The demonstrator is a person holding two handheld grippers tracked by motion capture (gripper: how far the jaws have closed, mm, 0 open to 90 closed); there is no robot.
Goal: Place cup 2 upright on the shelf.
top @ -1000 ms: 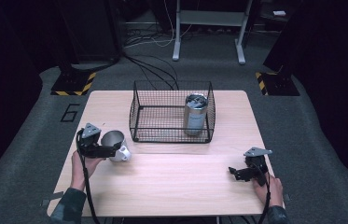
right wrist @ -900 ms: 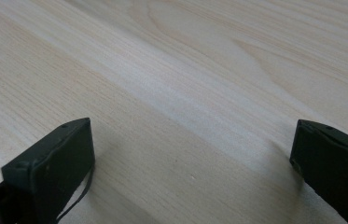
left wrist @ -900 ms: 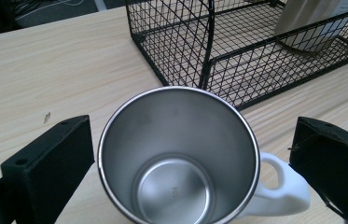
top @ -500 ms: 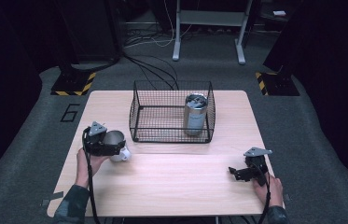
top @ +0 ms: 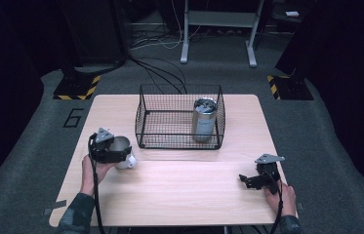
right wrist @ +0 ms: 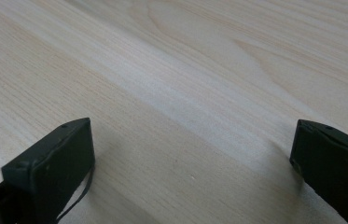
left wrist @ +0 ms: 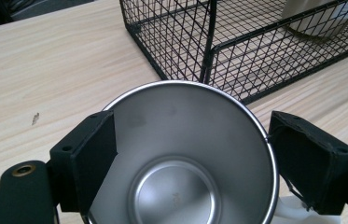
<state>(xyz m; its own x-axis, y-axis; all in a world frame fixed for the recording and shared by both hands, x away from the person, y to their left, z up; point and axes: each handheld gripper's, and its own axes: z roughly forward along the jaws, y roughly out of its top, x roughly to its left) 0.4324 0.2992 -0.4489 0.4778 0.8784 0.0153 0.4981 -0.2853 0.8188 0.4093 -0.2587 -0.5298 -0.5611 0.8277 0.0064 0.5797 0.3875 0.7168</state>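
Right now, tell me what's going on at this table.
A person holds a hand-held gripper in each hand. The left hand-held gripper has just closed its jaws on a steel cup beside the wire basket, where a metal tumbler already stands upright. The right hand-held gripper rests open over bare table, holding nothing.

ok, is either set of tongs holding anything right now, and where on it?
The left tongs have just closed on the steel cup, one jaw on each side of it near the rim. The right tongs are open over the table, holding nothing.
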